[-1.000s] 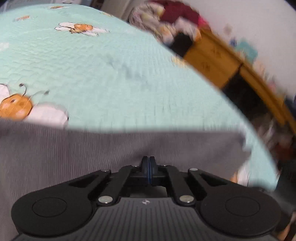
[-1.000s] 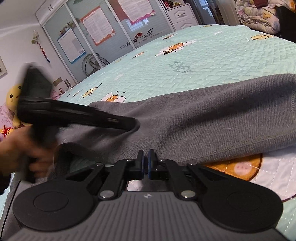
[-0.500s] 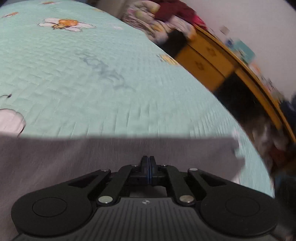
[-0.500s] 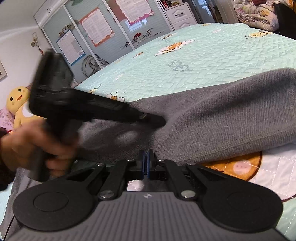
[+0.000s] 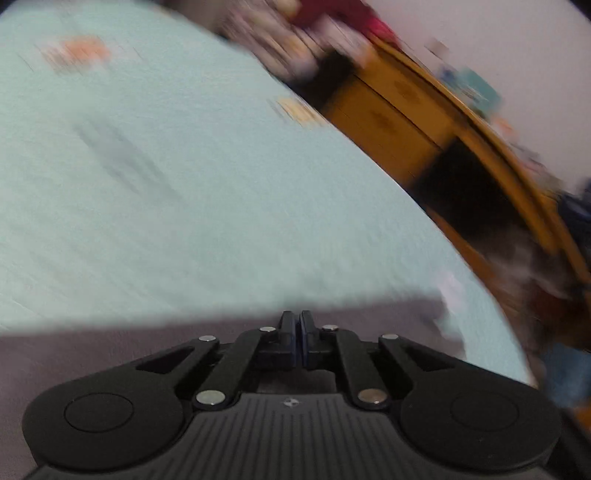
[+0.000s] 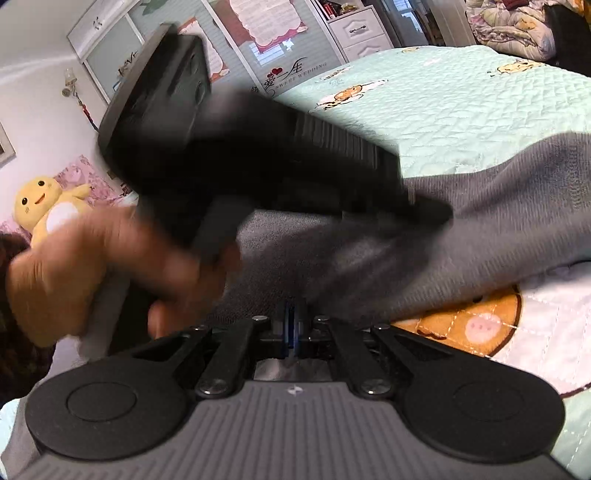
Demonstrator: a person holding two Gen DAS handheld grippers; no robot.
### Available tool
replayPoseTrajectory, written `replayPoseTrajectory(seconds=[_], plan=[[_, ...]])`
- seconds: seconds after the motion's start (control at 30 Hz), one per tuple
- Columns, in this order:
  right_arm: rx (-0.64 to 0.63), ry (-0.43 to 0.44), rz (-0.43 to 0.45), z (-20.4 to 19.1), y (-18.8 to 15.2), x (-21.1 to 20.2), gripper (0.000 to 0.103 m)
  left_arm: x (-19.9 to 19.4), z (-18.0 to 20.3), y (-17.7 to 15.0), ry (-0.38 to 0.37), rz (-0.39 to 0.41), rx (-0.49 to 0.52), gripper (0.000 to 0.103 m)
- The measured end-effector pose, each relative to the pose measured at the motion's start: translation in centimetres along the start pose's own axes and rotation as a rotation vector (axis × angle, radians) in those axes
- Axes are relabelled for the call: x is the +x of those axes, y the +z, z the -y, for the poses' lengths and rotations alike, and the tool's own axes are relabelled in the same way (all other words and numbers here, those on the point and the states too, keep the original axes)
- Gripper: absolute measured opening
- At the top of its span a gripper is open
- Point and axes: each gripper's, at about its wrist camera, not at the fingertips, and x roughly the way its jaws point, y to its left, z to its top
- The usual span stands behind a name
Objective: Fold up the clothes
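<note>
A grey knit garment lies across the mint quilted bed. In the left wrist view its edge runs level with the fingertips. My left gripper pinches that edge and its jaws are opening, with a thin slit between the pads. From the right wrist view, the left gripper reaches across from the left with its tip on the cloth, held by a blurred hand. My right gripper is shut, and the near hem of the grey garment comes down onto its tips.
A yellow wooden desk stands beyond the bed's right edge, with piled bedding behind it. A yellow plush toy sits at the left. Wardrobe doors and white drawers stand past the far side.
The left gripper has carried the grey edge forward across the bed and to the right over the garment. A slit has appeared between its pads. The right gripper has stayed put.
</note>
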Motion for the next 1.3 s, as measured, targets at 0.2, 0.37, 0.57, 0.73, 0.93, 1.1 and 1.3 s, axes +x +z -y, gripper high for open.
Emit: replayPoseTrajectory(seconds=[0.2, 0.37, 0.57, 0.73, 0.93, 1.1, 1.3], plan=[[-0.008, -0.008, -0.003, -0.3, 0.1, -0.1, 0.000, -9.5, -5.2, 0.4, 0.086, 0.068, 0.045, 0.017], [-0.018, -0.021, -0.006, -0.6, 0.3, 0.1, 0.000, -10.2, -10.6, -2.4, 0.137, -0.073, 0.043, 0.018], [-0.017, -0.018, -0.005, -0.3, 0.4, 0.2, 0.000, -8.2, -13.0, -1.8, 0.276, 0.075, -0.032, 0.004], [-0.009, -0.012, -0.003, -0.2, 0.3, 0.6, 0.000, -11.0, -11.9, -1.7, 0.228, 0.134, -0.041, 0.005], [-0.021, -0.019, -0.003, -0.2, 0.2, 0.4, 0.000, -11.7, -13.2, -5.7, 0.260, 0.057, -0.023, 0.014], [-0.021, -0.018, -0.002, -0.1, 0.1, 0.1, 0.000, -12.7, -14.8, -4.7, 0.251, 0.187, -0.179, 0.005], [-0.029, -0.023, -0.002, -0.3, 0.1, 0.0, 0.000, -13.6, -15.5, -4.5, 0.206, 0.233, -0.213, 0.015]])
